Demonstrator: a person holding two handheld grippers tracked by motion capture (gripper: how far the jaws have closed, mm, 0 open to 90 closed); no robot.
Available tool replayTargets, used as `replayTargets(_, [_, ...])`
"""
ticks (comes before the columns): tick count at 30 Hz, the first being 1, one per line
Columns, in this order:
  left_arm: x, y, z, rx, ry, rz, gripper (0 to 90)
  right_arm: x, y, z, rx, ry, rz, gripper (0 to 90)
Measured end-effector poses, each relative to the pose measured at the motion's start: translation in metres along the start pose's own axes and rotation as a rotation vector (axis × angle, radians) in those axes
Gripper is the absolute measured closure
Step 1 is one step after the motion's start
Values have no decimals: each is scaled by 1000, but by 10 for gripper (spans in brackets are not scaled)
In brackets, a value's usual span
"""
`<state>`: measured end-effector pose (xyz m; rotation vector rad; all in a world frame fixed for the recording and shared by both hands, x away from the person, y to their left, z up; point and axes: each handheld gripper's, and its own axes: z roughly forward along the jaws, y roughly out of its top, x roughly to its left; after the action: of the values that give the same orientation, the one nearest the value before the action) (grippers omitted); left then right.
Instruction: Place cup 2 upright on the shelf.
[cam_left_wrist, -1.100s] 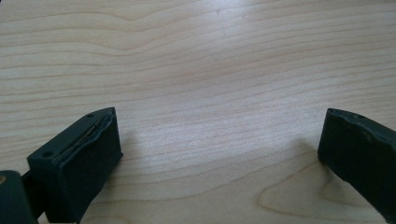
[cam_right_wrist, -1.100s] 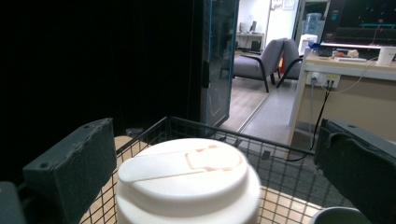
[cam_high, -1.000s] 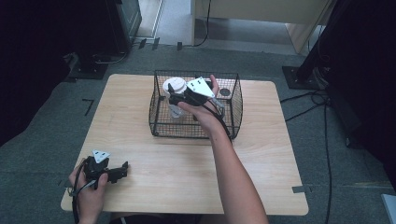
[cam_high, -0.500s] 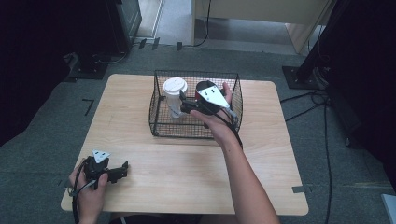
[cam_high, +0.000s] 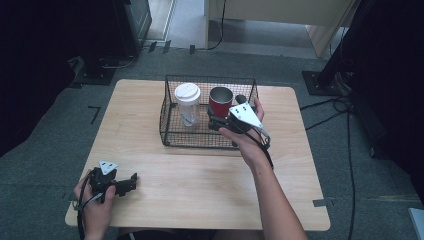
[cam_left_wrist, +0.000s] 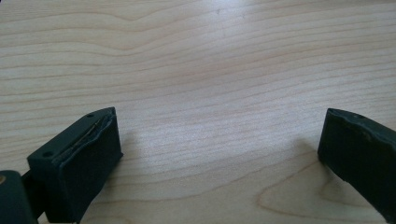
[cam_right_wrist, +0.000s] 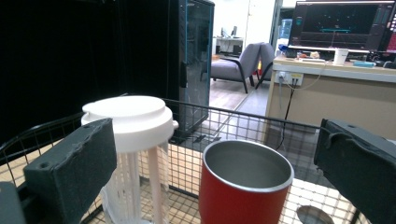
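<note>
- My right gripper sits at the near wall of the wire basket, its jaws spread wide and empty, aimed across the rim at the red cup.
- In the right gripper view the cup stands upright inside the basket, mouth open, centred in the gap between my jaws; I judge I am lined up this way to take it by its sides.
- A clear tumbler with a white lid stands just beside the cup on its left, close to my left jaw, so that jaw has little room to come in.
- A small round dark thing lies in the basket behind the cup; I cannot tell what it is.
- My right hand wraps the gripper from below, forearm running up from the tabletop's near edge, wrist about level so the jaws look forward over the mesh.
- My left gripper rests on the tabletop at the near left corner, well apart from the basket, parked out of the way.
- Its jaws are spread too, gripping nothing; bare wood lies between them.
</note>
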<state>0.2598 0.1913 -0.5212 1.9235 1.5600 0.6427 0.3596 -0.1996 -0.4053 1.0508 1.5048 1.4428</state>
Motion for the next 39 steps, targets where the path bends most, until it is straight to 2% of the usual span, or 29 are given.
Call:
replayTargets(7, [0,0,0,-1,0,-1,0,-9,-8,-17,3,-15,-3,0])
replayTargets(19, [0,0,0,-1,0,-2,0,-28,-24,-47,10,-50,21,0])
replayTargets(31, [0,0,0,0,0,-1,0,-52,-37,-79,12,-107,46,0])
replayTargets(39, [0,0,0,0,0,-1,0,-69,-55,-99,40,-150,60,0])
